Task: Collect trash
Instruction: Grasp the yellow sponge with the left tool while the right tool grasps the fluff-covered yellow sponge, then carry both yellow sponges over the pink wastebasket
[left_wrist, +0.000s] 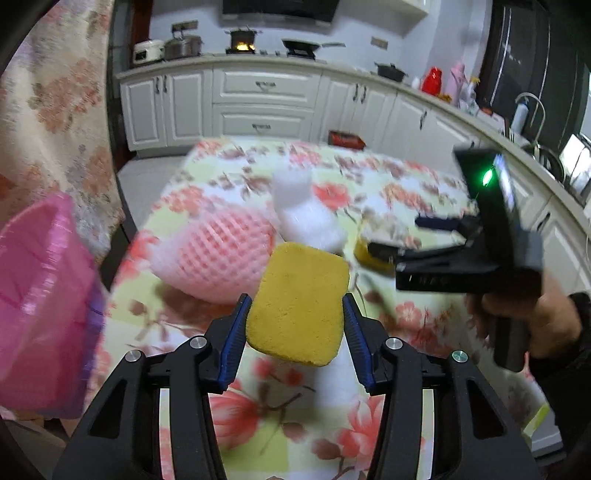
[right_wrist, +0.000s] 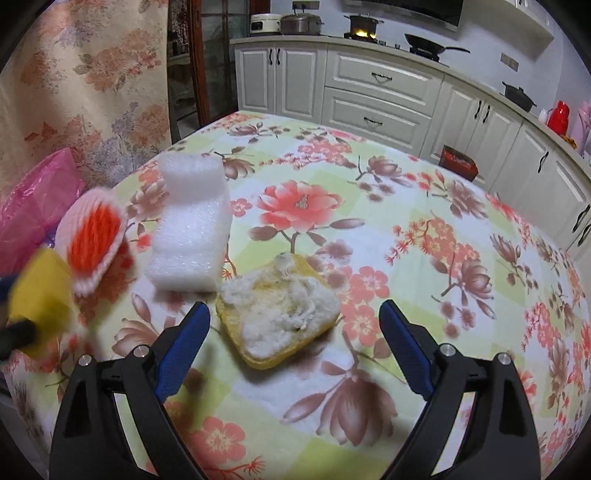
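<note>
My left gripper (left_wrist: 295, 314) is shut on a yellow sponge (left_wrist: 299, 302) and holds it above the floral table. It also shows blurred at the left edge of the right wrist view (right_wrist: 40, 291). A pink foam fruit net (left_wrist: 221, 254) and a white foam block (left_wrist: 306, 210) lie behind it. My right gripper (right_wrist: 291, 317) is open and empty, its jaws wide on either side of a yellow peel with white pith (right_wrist: 280, 314) on the table. The right gripper also shows in the left wrist view (left_wrist: 399, 236). The white foam block (right_wrist: 192, 229) stands just left of the peel.
A pink plastic bag (left_wrist: 40, 306) hangs at the table's left side, also in the right wrist view (right_wrist: 33, 206). The floral tablecloth (right_wrist: 406, 258) covers the table. White kitchen cabinets (left_wrist: 266, 103) and a red bin (right_wrist: 458, 162) stand beyond the far edge.
</note>
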